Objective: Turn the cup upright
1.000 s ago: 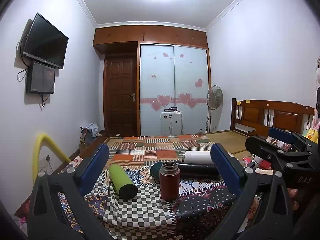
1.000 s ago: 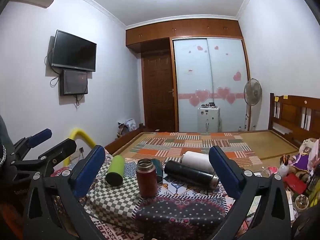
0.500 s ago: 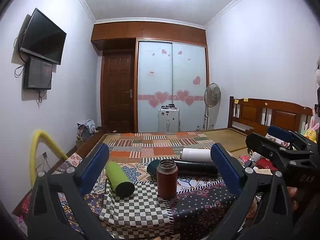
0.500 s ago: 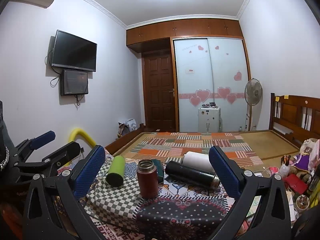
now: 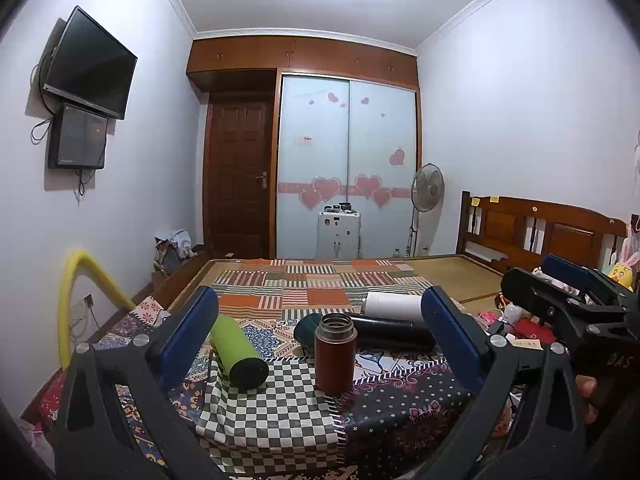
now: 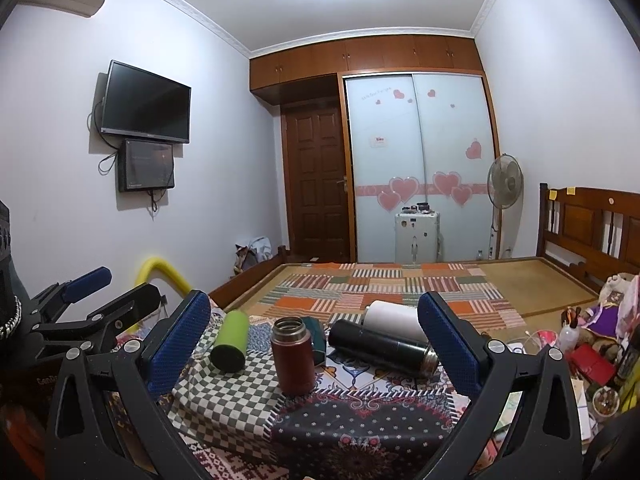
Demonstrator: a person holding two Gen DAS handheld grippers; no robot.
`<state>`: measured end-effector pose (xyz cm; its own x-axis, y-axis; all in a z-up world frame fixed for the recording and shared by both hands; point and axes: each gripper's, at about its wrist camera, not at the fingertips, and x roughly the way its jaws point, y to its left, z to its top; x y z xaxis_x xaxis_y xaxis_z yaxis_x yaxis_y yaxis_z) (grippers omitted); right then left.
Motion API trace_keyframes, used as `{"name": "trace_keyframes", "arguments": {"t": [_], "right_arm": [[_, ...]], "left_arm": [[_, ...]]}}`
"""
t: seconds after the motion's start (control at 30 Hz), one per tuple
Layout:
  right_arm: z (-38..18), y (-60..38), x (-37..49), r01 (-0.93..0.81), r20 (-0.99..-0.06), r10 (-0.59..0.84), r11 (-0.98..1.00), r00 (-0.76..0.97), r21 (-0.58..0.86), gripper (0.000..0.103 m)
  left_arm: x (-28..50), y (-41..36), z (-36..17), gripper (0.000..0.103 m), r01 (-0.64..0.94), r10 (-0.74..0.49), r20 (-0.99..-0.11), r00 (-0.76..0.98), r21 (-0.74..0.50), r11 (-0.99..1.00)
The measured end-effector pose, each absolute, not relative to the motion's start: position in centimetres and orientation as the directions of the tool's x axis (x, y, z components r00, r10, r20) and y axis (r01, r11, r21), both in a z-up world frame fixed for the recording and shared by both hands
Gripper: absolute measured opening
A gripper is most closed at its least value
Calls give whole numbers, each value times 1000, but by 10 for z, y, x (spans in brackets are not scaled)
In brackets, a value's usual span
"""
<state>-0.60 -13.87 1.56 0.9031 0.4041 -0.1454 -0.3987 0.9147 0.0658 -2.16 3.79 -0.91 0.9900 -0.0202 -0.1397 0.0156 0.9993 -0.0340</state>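
Observation:
A dark red cup (image 5: 335,353) (image 6: 293,355) stands upright with its mouth open on the cloth-covered table (image 5: 280,412) (image 6: 360,416). A green cup (image 5: 238,352) (image 6: 230,340), a black cup (image 5: 390,332) (image 6: 380,347), a white cup (image 5: 394,306) (image 6: 394,319) and a dark teal cup (image 5: 305,326) (image 6: 316,338) lie on their sides around it. My left gripper (image 5: 320,344) is open and empty, short of the cups. My right gripper (image 6: 314,346) is open and empty, also short of them. Each gripper shows at the edge of the other's view.
A bed with a patchwork cover (image 5: 320,284) lies behind the table, with a wooden headboard (image 5: 540,232) at the right. Clutter and toys (image 6: 592,332) sit to the right of the table. A yellow foam tube (image 5: 80,280) arcs at the left.
Both grippers stay open. The left view has tilted up slightly and drifted; the right view has barely moved. The cups have not moved.

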Motion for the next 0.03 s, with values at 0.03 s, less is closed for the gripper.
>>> {"name": "trace_keyframes", "arguments": {"t": [0.03], "right_arm": [[16,-138,-6,-398,-146,404,915,903,66,103]], "left_arm": [[-22,38,-9,103,16,-21,-140,990,-34,999]]}}
